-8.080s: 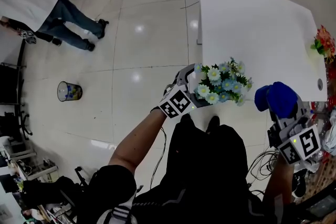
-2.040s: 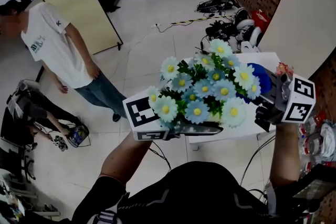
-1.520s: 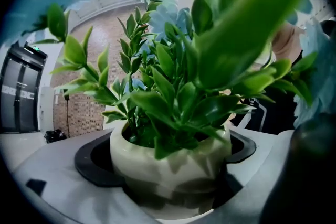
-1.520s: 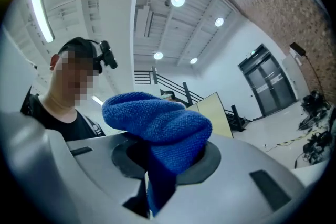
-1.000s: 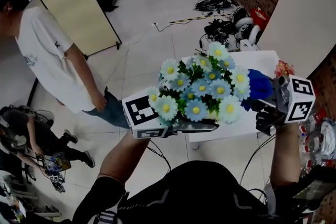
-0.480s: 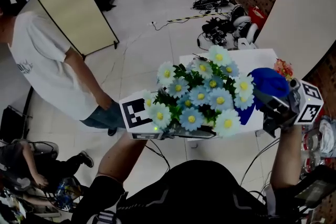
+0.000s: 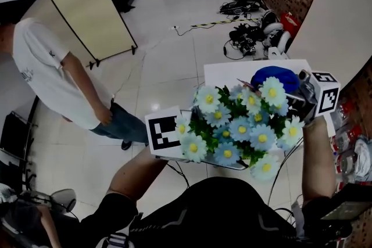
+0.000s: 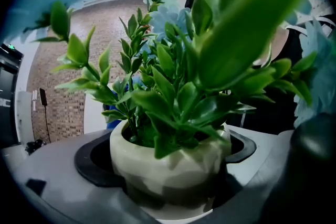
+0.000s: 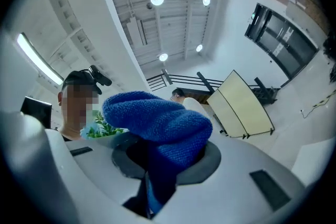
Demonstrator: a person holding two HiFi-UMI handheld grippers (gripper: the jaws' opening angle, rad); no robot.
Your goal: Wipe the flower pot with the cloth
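**Left gripper** point(image 8: 169, 186): its jaws are closed against opposite sides of the small, round, cream ceramic flower pot point(image 8: 157, 157) and clamp it below the rim. The pot is upright and holds an artificial plant of green leaves and pale blue daisies point(image 7: 241, 128).

**Right gripper** point(image 9: 168, 165): its jaws pinch a fold of the thick blue knitted cloth point(image 9: 157, 120), and a rounded loop of cloth bulges out beyond them.

**Position.** The pot is held in the air in front of the person's chest, on the near side of the white worktop point(image 7: 224, 72), and rests on nothing. The cloth sits just to the far right of the blooms.

**Handling (judged).**
- The pot looks rigid and smooth-glazed, so it is probably slippery and would break if dropped.
- The spreading foliage likely makes it top-heavy.
- The present grip on the body under the rim suits it and leaves the wall facing away from the gripper free for wiping.
- The cloth looks soft, light and compliant, and its projecting loop is the part to press against the wall.

**Views.**
- The head view shows how the two grippers are placed relative to each other, but the flowers hide the pot completely.
- Only the left gripper view shows the pot wall and the jaws on it.
- Only the right gripper view shows the pinch on the cloth.
- No view settles whether the cloth touches the pot.
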